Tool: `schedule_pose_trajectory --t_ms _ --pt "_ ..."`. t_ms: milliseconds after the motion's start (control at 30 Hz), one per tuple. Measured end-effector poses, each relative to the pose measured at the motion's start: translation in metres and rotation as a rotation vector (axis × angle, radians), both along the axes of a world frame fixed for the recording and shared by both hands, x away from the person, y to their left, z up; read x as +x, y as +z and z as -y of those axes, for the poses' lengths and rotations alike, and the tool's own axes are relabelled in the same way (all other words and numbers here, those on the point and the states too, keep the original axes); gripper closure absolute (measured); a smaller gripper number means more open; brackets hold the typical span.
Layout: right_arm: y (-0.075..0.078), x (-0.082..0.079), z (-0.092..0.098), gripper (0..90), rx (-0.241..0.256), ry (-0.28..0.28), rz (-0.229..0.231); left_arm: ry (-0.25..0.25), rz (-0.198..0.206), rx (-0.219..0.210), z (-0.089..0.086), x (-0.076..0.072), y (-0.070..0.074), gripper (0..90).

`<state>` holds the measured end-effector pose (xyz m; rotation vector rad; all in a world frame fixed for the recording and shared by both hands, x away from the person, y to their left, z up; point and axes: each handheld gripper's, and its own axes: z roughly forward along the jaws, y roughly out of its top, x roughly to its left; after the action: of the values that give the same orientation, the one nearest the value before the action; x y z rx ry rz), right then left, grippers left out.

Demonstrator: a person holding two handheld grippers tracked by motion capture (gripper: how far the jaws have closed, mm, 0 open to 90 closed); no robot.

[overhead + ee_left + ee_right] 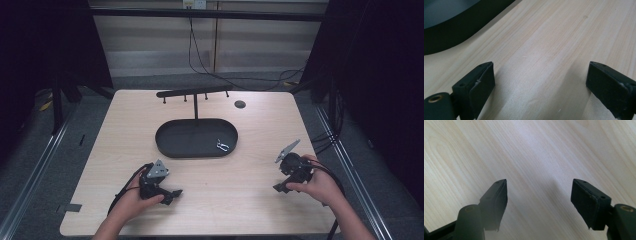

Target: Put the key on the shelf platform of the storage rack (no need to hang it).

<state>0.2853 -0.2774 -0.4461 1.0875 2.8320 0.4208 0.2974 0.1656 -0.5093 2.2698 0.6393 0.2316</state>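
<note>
Two grippers, left gripper (176, 192) and right gripper (278, 188), gape near one tray (172, 145).

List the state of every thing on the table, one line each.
Left gripper: open, empty, low over the table.
Right gripper: open, empty, over bare wood.
Black oval tray: flat on the table, holding a small metal clip.
Small metal clip: lying at the tray's right end.
Rack with pegs: upright behind the tray, nothing hanging.

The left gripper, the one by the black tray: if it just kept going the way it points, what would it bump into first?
Probably the table. The left gripper has its jaws wide open with bare wood between them and ahead. The oval black tray lies off to the upper left of the left gripper view, apparently beside that line, though depth is hard to judge.
</note>
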Motion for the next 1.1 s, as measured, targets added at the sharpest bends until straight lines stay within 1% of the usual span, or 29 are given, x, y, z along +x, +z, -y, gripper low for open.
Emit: schedule_pose_trajectory --t_ms 67,167,200,667,900,967,1100 --pt "-0.001 -0.001 0.003 29.7 0.003 0.003 0.004 0.000 0.000 0.000 0.000 0.000 0.000 8.1" --pt "-0.001 -0.003 0.006 29.8 0.004 -0.008 0.005 0.002 0.001 0.001 0.000 0.000 0.000 8.1" --pt "-0.001 -0.003 0.007 29.7 0.003 -0.002 0.009 0.002 0.001 0.000 0.000 0.000 0.000 8.1" --pt "-0.006 -0.014 0.028 29.5 0.000 -0.041 -0.001 0.000 0.000 0.000 0.000 0.000 0.000 8.1" --pt "-0.009 -0.018 0.033 29.4 0.000 -0.054 -0.007 0.001 0.000 0.000 0.000 0.000 0.000 8.1" --pt "-0.010 -0.019 0.035 29.3 0.000 -0.047 -0.003 0.000 0.000 0.000 0.000 0.000 0.000 8.1" --pt "-0.013 -0.021 0.038 29.1 -0.001 -0.051 -0.005 0.000 0.000 0.000 0.000 0.000 0.000 8.1"
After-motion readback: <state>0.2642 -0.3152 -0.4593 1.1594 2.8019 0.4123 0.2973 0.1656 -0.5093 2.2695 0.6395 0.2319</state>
